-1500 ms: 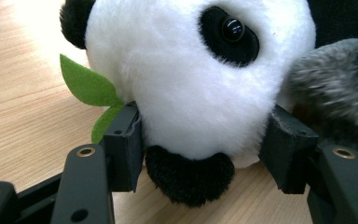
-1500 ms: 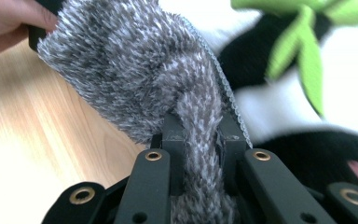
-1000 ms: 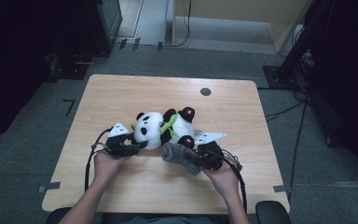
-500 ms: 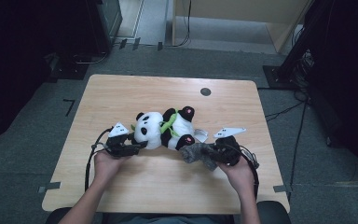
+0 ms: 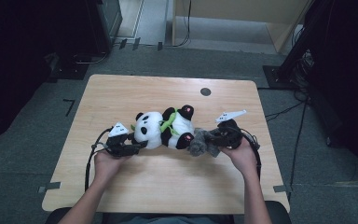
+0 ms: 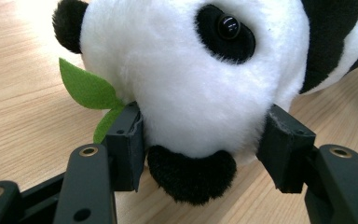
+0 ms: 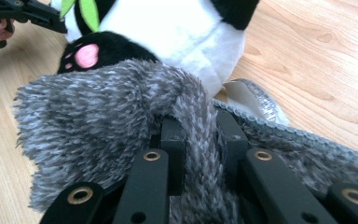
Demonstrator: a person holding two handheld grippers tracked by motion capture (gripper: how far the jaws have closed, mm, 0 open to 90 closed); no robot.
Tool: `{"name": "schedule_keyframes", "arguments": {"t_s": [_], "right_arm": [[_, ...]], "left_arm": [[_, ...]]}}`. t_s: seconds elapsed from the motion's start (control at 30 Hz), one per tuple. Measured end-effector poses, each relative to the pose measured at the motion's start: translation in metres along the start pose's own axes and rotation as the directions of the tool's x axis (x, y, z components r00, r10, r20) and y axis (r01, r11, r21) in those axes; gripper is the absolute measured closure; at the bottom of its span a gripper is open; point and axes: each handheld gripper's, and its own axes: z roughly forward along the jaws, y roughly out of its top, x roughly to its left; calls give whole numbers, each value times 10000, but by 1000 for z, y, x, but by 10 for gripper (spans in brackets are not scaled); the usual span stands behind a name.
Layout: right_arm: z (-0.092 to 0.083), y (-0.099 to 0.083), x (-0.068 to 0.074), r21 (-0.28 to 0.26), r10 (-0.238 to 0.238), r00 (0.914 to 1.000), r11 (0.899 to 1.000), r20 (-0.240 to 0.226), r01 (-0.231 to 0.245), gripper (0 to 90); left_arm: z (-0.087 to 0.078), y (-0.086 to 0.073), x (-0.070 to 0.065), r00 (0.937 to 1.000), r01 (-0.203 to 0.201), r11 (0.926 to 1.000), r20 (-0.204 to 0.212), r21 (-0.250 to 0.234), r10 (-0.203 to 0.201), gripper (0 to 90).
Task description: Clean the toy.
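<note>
Panda (image 5: pixel 163 129) lay lengthwise across mid-bench. Left tool (image 5: pixel 133 148) clamped its head end. Right tool (image 5: pixel 213 140), nearer its feet, pinched grey fuzzy cloth (image 5: pixel 199 143) just right of panda.

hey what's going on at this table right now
A person at a wooden table is working with a gripper in each hand. The left gripper has its fingers clamped on either side of the head of a plush panda, which lies on the table. The right gripper is shut on a fuzzy grey cloth right beside the panda's foot with the pink pad.
</note>
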Motion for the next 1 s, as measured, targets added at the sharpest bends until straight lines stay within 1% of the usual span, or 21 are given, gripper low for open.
{"name": "schedule_keyframes", "arguments": {"t_s": [0.1,0.2,0.23,0.37,0.47,0.57,0.67,0.7,0.8,0.83,0.9,1.0], "right_arm": [[2,4,-10,100,-125,9998,9999,-165,127,776],[4,6,-18,24,-111,9995,9999,-302,112,776],[4,6,-21,-22,-120,9997,9999,-214,119,776],[6,5,-32,-308,124,9999,9994,-72,-126,777],[6,4,-39,-523,298,9995,9982,56,-295,778],[5,1,-45,-848,469,9988,9953,112,-458,779],[1,-1,-49,-1005,542,9977,9937,416,-498,779],[-1,-1,-51,-1091,618,9967,9925,534,-557,779],[-7,-4,-57,-1311,889,9939,9882,659,-797,778],[-9,-5,-59,-1370,908,9928,9874,784,-794,777],[-12,-7,-63,-1440,1098,9883,9851,1062,-939,777],[-17,-10,-70,-1590,1317,9819,9812,1361,-1095,777]], "left_arm": [[0,0,0,10000,-36,10000,-4,12,36,397],[0,0,-1,10000,-29,10000,-11,16,29,396],[0,0,-1,10000,-45,10000,-22,8,45,396],[0,0,-1,9999,-116,9999,-56,-8,116,393],[0,0,0,10000,-73,10000,-34,-29,73,389],[0,0,0,10000,-41,10000,7,-62,41,381],[0,0,1,10000,-26,10000,14,-67,26,374],[0,0,1,10000,-36,10000,16,-64,36,374],[0,0,1,10000,-50,10000,28,-43,51,373],[0,0,1,10000,-55,10000,25,-29,55,373],[0,1,1,10000,-76,10000,23,9,76,372],[0,1,1,10000,-85,10000,21,26,85,371]]}}
